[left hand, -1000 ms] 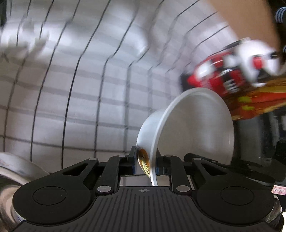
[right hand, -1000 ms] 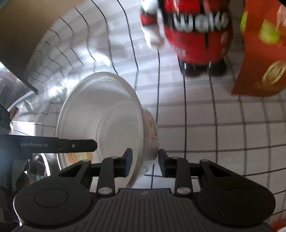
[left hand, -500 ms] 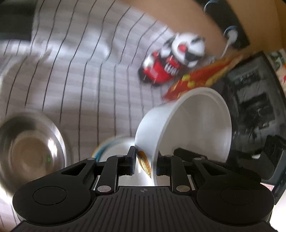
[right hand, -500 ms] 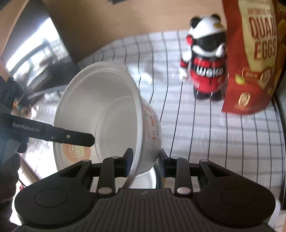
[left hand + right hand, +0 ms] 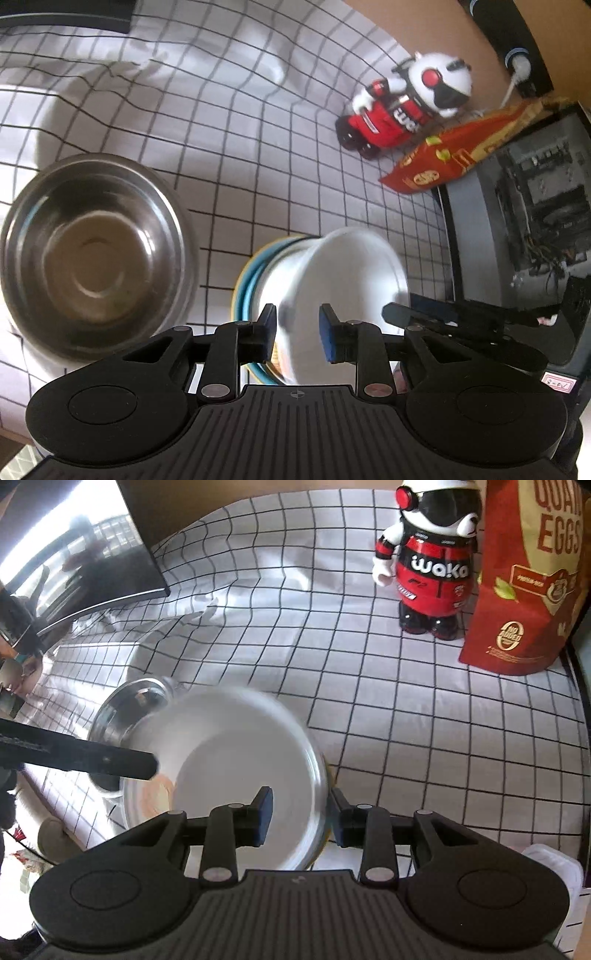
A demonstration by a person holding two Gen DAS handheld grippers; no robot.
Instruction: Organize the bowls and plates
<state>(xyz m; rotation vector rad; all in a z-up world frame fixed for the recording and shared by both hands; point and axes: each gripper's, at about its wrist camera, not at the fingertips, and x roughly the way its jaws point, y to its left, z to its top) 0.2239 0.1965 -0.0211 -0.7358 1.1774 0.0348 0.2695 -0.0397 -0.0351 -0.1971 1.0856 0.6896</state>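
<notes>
Left wrist view: left hand-held gripper [image 5: 297, 334] has its jaws opening, the blurred white paper bowl [image 5: 343, 291] between them, pads apart from its wall as far as I can tell. Bowl sits tilted on a stack of blue and yellow rimmed plates [image 5: 248, 284], rim facing away to the right. Round stainless steel bowl [image 5: 92, 254] lies left of the white bowl, upright on the bench under a white black-grid tablecloth [image 5: 229, 122]. Red and white panda figure [image 5: 406, 103] and red snack bag [image 5: 454, 155] are beyond the white bowl, near the far edge. Right wrist view: right hand-held gripper [image 5: 301, 818] jaws are also opening, the white bowl's right rim between them, contact unclear from blur. The left gripper's black finger [image 5: 81, 755] reaches in over the bowl's left rim. Steel bowl shows behind-left of the white bowl; panda and bag stand upright, well beyond it on the right.
</notes>
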